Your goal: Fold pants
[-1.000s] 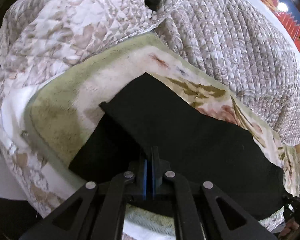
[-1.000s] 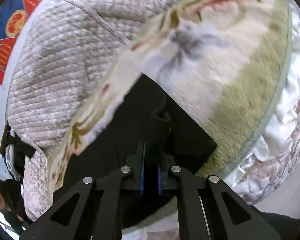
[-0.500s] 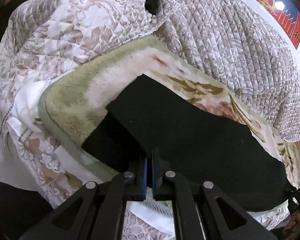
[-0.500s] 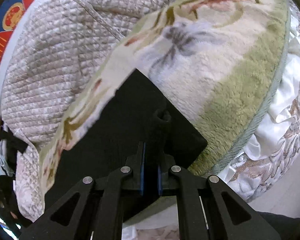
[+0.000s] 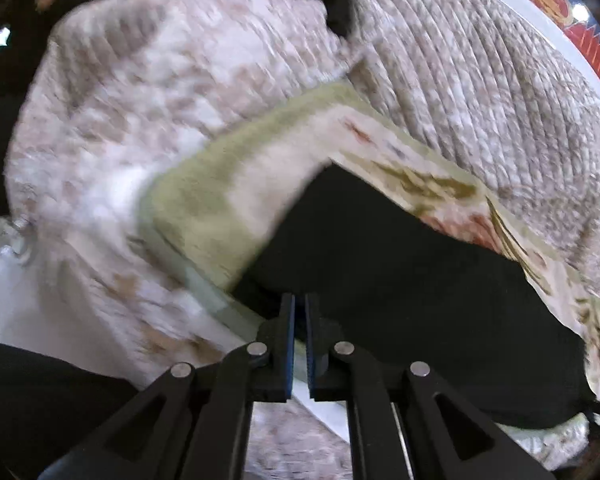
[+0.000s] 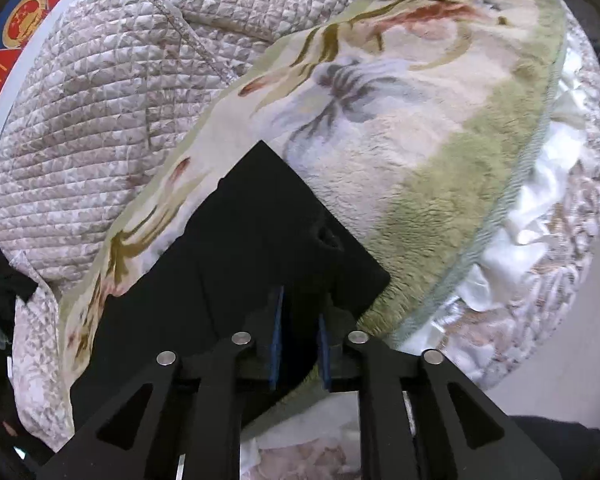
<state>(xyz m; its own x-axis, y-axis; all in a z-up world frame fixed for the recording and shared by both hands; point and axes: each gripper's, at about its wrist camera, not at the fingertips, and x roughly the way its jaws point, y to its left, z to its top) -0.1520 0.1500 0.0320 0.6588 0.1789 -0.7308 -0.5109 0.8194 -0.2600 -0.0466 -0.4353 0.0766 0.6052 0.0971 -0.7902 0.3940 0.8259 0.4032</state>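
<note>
The black pants (image 5: 412, 280) lie folded on a floral fleece blanket (image 5: 228, 184) on the bed. In the left wrist view my left gripper (image 5: 299, 304) sits at the pants' near edge, its jaws almost together with a thin gap and no cloth between them. In the right wrist view the pants (image 6: 260, 240) show a square folded end. My right gripper (image 6: 300, 300) stands over their near edge with its jaws parted and nothing pinched.
A quilted beige bedspread (image 6: 100, 92) covers the bed behind the blanket (image 6: 440, 128). A red and blue picture (image 5: 580, 20) hangs on the white wall beyond. The pale floor (image 6: 572, 360) lies past the bed's frilled edge.
Both grippers have let go of the pants. The right jaws have opened. The left gripper has pulled back and swung left off the cloth, and its view is blurred.
</note>
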